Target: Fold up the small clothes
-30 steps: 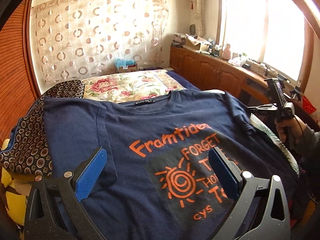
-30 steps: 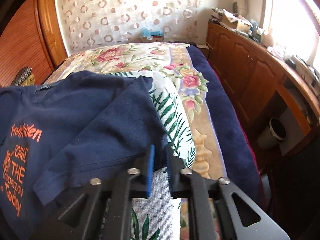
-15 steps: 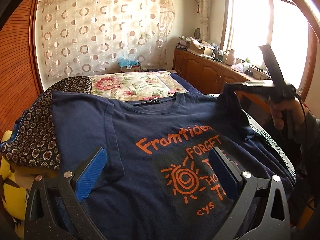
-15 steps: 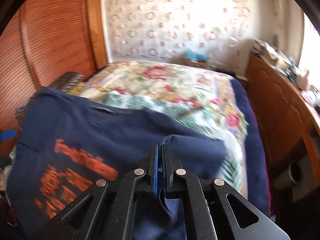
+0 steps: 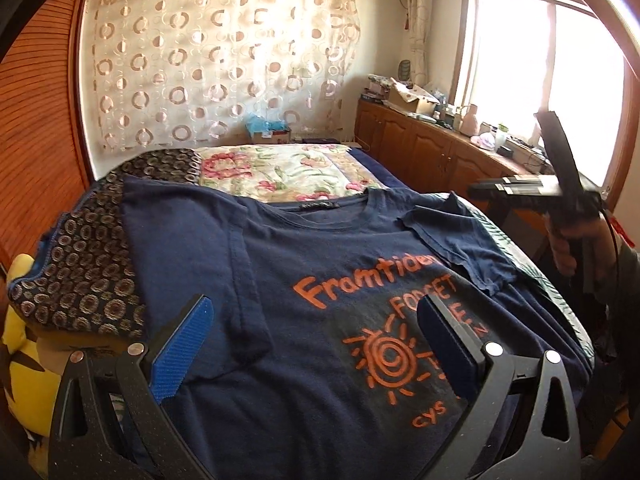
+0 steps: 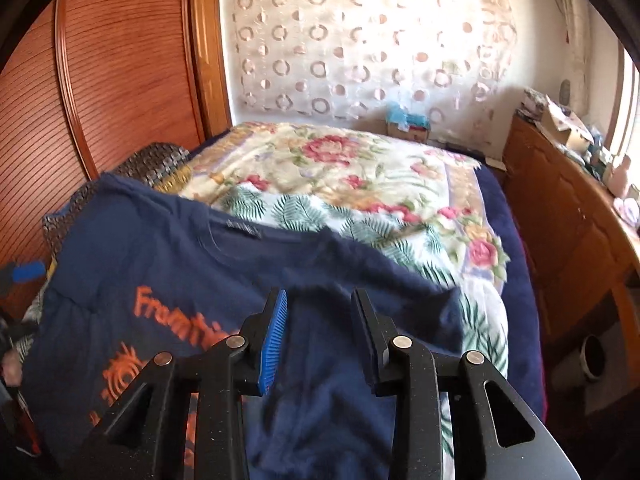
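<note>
Over the blurred T-shirt (image 6: 168, 264), both grippers (image 6: 318, 300) (image 5: 316, 312) gape empty, right just parted.

Left gripper (image 5: 316, 344): jaws spread wide, tilted downward, nothing between the blue pads. Right gripper (image 6: 320, 332): jaws just opened partway, empty, raised and angled down; gripped by a hand (image 5: 576, 244).

Both wrist views look down the bed (image 5: 280, 168) from its near end; both show the shirt (image 6: 160, 264) up close.
</note>
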Action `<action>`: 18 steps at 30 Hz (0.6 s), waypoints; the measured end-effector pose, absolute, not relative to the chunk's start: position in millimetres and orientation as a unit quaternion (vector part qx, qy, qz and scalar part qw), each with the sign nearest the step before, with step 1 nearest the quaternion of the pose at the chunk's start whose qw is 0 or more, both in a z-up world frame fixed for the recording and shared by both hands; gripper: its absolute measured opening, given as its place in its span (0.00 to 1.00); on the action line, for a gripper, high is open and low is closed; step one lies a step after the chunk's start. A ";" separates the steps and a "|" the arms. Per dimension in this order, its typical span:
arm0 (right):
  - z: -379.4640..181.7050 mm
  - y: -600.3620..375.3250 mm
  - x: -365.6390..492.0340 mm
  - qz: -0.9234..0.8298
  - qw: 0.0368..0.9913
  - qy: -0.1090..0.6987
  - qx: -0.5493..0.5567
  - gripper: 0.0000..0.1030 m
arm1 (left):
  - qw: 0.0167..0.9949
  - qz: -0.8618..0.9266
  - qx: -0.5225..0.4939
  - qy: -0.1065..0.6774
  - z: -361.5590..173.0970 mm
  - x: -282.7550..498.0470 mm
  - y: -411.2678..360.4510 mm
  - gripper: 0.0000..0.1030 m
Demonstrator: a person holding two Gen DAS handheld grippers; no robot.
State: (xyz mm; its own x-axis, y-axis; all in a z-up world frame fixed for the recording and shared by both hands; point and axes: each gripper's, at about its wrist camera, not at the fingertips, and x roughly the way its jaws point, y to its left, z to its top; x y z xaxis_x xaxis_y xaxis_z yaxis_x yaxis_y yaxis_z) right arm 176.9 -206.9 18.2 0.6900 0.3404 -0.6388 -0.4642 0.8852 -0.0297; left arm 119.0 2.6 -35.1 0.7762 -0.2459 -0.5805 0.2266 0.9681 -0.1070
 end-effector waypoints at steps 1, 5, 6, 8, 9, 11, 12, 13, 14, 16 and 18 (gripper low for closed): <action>13.4 -210.3 178.2 0.214 0.914 0.331 -0.096 0.34 | 0.943 -0.123 -0.015 0.309 -34.3 120.1 4.8 0.99; -2.4 -224.1 189.6 0.188 0.913 0.349 -0.100 0.44 | 0.945 -0.113 -0.016 0.307 -29.2 129.1 18.1 0.99; -4.2 -225.3 192.7 0.179 0.912 0.355 -0.100 0.56 | 0.946 -0.114 -0.017 0.304 -27.5 131.7 22.5 0.99; -12.9 -231.4 203.0 0.162 0.912 0.365 -0.092 0.60 | 0.946 -0.111 -0.021 0.303 -24.7 138.8 33.3 0.99; -14.7 -233.3 207.8 0.153 0.912 0.371 -0.086 0.60 | 0.947 -0.107 -0.021 0.303 -23.6 142.2 37.7 0.99; -22.7 -236.9 220.2 0.140 0.910 0.384 -0.069 0.60 | 0.949 -0.089 -0.014 0.302 -22.1 150.9 47.8 0.99; -21.5 -233.6 224.2 0.139 0.909 0.387 -0.063 0.60 | 0.950 -0.079 -0.008 0.303 -21.8 155.6 53.0 0.99; -22.9 -233.3 228.0 0.137 0.909 0.390 -0.059 0.60 | 0.951 -0.069 -0.003 0.303 -21.6 160.9 59.1 0.99; -24.9 -232.8 231.5 0.135 0.909 0.391 -0.056 0.60 | 0.951 -0.061 0.000 0.302 -22.0 165.5 64.1 0.99; -27.2 -232.4 239.0 0.134 0.908 0.395 -0.044 0.60 | 0.952 -0.048 0.007 0.301 -22.1 176.4 76.7 0.99; -28.8 -231.5 246.3 0.132 0.909 0.392 -0.040 0.60 | 0.951 -0.038 0.010 0.306 -22.8 188.2 90.1 0.99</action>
State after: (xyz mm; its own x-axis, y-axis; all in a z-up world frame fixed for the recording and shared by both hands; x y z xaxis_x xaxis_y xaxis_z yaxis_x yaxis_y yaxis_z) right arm 246.3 -231.5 -28.8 0.6572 0.2095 -0.7240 -0.2720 0.9618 0.0314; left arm 188.2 90.1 -22.8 0.8099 -0.0662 -0.5828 0.0788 0.9969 -0.0038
